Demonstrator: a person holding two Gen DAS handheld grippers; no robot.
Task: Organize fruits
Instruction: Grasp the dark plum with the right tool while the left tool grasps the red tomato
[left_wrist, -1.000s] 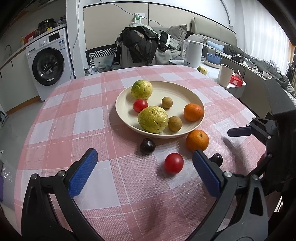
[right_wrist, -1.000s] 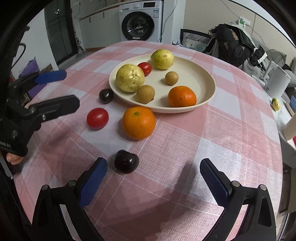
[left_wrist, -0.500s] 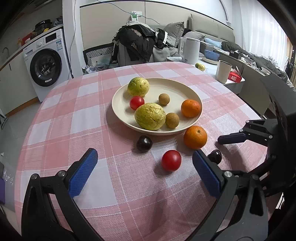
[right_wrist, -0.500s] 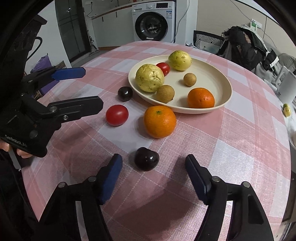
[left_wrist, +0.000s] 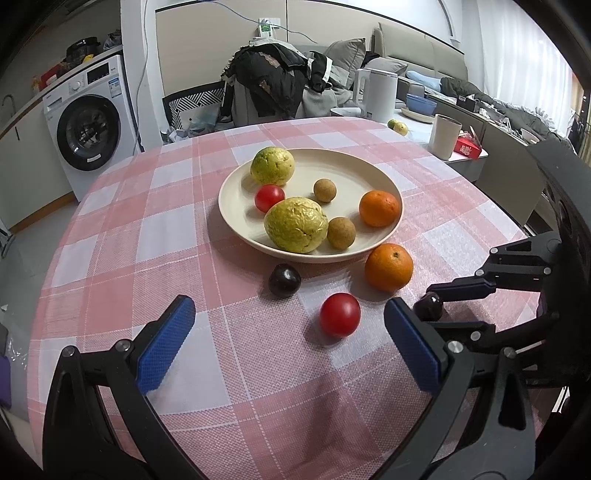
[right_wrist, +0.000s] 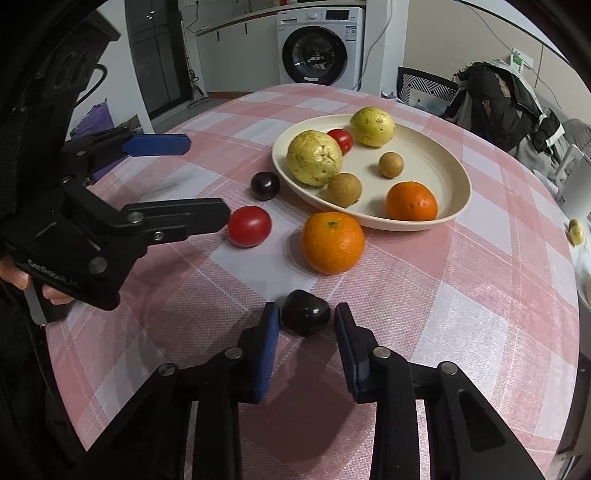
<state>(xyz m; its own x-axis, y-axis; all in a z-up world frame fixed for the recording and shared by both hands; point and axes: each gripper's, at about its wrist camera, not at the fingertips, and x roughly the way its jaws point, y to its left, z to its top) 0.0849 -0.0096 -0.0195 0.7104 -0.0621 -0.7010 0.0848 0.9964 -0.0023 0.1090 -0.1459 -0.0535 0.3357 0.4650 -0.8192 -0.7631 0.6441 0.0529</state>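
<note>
A cream plate on the pink checked tablecloth holds two yellow-green guavas, a small tomato, two brown longans and an orange. In front of it lie a loose orange, a red tomato and a dark plum. A second dark plum sits on the cloth between the blue pads of my right gripper, whose jaws are closing and meet the plum's sides. In the left wrist view that plum shows between the right fingers. My left gripper stands open just short of the tomato, holding nothing.
A washing machine stands beyond the table's far left. A chair piled with clothes sits behind the table. A side counter with a white kettle and a cup is at the right. A hand grips the left tool.
The right jaws have gone from wide open to narrow around the near dark plum, and the gripper has edged up to it. The left gripper has kept still.
</note>
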